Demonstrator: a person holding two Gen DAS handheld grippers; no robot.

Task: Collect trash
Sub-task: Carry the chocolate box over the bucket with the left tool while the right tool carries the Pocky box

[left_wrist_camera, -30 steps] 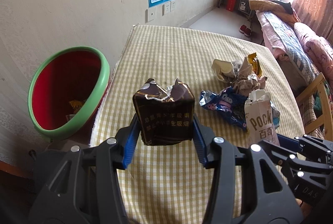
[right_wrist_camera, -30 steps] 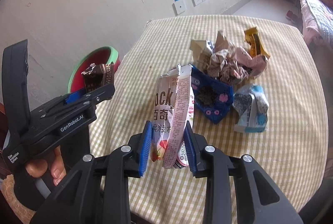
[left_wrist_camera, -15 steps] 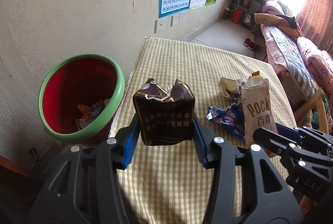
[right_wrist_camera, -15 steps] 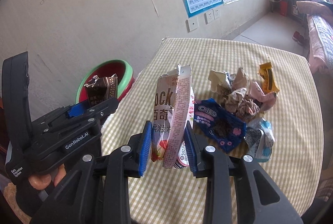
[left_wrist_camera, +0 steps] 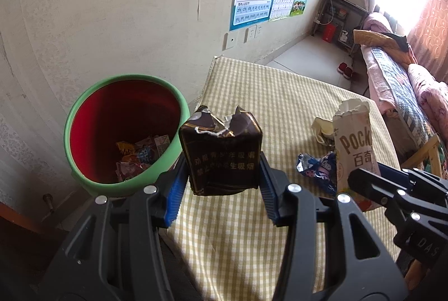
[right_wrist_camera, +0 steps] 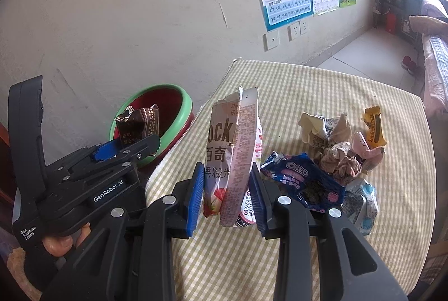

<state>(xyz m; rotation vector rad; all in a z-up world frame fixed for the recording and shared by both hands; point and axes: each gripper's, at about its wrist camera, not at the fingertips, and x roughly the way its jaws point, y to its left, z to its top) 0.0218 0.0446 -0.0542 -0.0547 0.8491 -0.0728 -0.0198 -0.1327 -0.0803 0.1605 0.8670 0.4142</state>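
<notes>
Your left tool [left_wrist_camera: 221,183] grips a torn dark-brown cigarette pack [left_wrist_camera: 221,155] beside the green-rimmed red bin [left_wrist_camera: 168,158]; your right tool [right_wrist_camera: 225,194] clamps an opened Pocky box [right_wrist_camera: 232,158] above the checked desk [right_wrist_camera: 322,93].

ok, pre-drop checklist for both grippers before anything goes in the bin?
1. Left gripper shut on brown pack: ok.
2. Right gripper shut on Pocky box: ok.
3. Bin open, with room: ok.
4. Brown pack over bin mouth: not ok, it sits at the rim by the table edge.
5. Pocky box over bin: not ok, over table.
6. Grippers apart: ok.
</notes>
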